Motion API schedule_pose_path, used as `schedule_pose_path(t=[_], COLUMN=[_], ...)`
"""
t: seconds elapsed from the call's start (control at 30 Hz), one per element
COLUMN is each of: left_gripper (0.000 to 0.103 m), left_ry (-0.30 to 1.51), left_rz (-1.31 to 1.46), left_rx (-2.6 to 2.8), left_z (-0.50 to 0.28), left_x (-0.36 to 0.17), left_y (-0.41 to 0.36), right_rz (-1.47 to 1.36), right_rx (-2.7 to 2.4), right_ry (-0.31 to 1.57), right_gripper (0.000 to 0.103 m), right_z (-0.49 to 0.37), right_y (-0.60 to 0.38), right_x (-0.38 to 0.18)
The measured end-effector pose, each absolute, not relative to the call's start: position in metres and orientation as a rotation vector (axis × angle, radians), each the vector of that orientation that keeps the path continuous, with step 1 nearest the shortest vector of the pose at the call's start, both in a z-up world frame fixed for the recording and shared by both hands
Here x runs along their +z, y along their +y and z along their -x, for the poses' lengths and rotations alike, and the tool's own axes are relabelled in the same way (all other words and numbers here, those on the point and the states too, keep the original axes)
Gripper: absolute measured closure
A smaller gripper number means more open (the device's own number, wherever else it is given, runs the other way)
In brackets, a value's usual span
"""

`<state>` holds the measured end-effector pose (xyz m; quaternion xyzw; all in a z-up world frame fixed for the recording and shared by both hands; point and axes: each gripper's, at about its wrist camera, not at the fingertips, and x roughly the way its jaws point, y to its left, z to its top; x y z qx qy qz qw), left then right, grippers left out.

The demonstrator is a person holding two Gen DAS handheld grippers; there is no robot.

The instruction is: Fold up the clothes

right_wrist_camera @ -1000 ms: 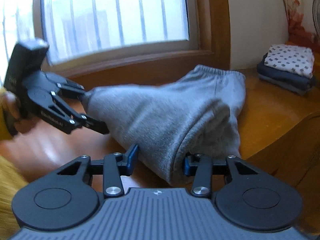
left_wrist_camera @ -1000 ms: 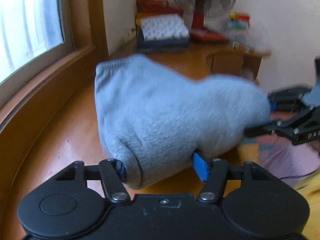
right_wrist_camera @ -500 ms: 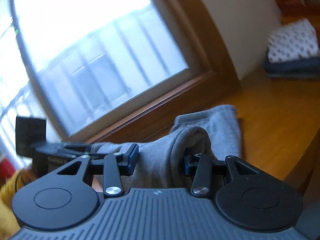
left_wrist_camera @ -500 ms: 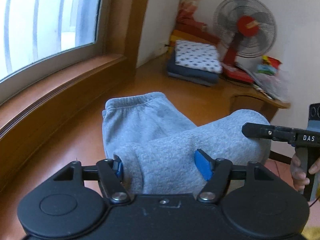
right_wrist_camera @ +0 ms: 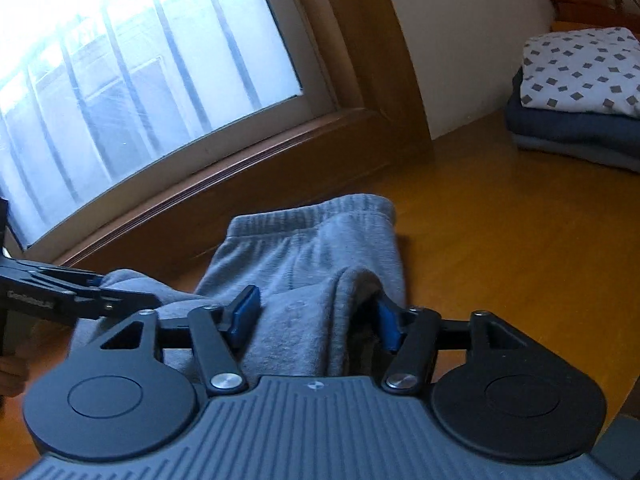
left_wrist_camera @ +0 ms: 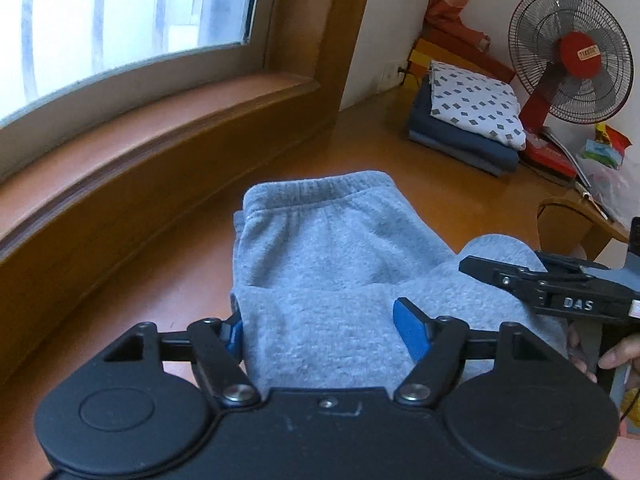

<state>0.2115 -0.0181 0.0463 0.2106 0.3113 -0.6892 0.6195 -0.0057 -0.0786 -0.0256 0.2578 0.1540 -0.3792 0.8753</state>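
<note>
Opening on both sides, with soft grey fleece trousers (left_wrist_camera: 320,264) lying between each pair of blue-padded jaws. On the left gripper (left_wrist_camera: 320,328), pads standing off the cloth on the right side, the left pad seemingly just at the folded edge; no squeeze visible, so read as released. On the right gripper (right_wrist_camera: 316,316), the left pad clear of the fabric, the right pad tucked beside a raised ridge of cloth, again without a visible pinch. Judged as the end of 1 fold: lower half brought up over the upper half, elastic waistband left showing at the far end toward the window sill (left_wrist_camera: 120,128), whole garment resting on the glossy orange-brown wooden surface (left_wrist_camera: 460,196). Next move likely to call for drawing both grippers back and clear without dragging the top layer, then flattening the hump near the right jaws or taking 1 more fold. Risk of the thick fleece springing open once let go. No containers anywhere in view; nearest thing to storage, a stack of folded clothes (left_wrist_camera: 468,120) with a white diamond-print piece on top, well apart at the far corner, beside a red-hubbed electric fan (left_wrist_camera: 572,52).
</note>
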Motion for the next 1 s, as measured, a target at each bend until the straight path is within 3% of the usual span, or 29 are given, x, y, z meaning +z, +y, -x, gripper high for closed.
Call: schedule_pose_path(t=[0.3,0.4,0.57,0.8,1.0], left_gripper=[0.019,0.019,0.01,0.009,0.0], left_ry=[0.493,0.546,0.608,0.619,0.723], left_rz=[-0.504,-0.551,-0.535,-0.534,-0.518], left_rx=[-1.642,-1.652,-1.628,-1.625,-1.594], left_z=[-0.176,-0.168,-0.175,-0.187,-0.198], left_x=[0.076,0.053,0.03,0.035,0.022], left_y=[0.023,0.008,-0.005,0.004,-0.003], right_rz=[-0.525,-0.509,-0.51,-0.648,-0.741], right_rx=[-0.827,-0.83,-0.835,-0.773,-0.78], right_ry=[0.306,0.271,0.192,0.24,0.239], right_gripper=[0.032,0.032,0.03,0.027,0.024], right_z=[0.005,0.008,0.034,0.06,0.033], right_y=[-0.083,-0.081,-0.053,-0.011,0.005], right_x=[-0.021,-0.01,0.008,-0.034,-0.056])
